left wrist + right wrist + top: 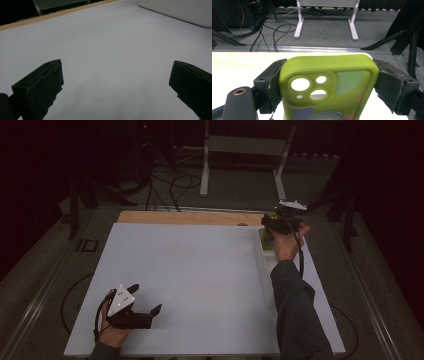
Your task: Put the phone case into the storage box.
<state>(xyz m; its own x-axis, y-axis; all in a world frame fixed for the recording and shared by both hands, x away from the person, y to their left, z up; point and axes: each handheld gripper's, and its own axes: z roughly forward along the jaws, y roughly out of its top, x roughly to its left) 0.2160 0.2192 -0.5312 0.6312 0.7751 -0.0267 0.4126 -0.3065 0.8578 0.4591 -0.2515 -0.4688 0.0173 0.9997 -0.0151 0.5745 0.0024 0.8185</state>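
Note:
A lime-green phone case (pixel 329 85) with camera cut-outs and pastel patches sits between the two black jaws of my right gripper (pixel 327 87), which press on both of its long sides. In the high view that gripper (pixel 278 223) hovers over the far end of a white tray (pixel 264 270) at the table's right, and a sliver of the green case (pixel 269 237) shows under it. My left gripper (pixel 145 301) rests low over the white board (pixel 190 270) at the near left, jaws wide apart. In the left gripper view its fingertips (pixel 42 82) frame bare white surface.
The board lies on a wooden tabletop (pixel 185 217) whose far strip shows. Beyond the table stand a white frame's legs (pixel 204 165) and loose cables (pixel 175 185) on the grey floor. Dark stands flank both sides.

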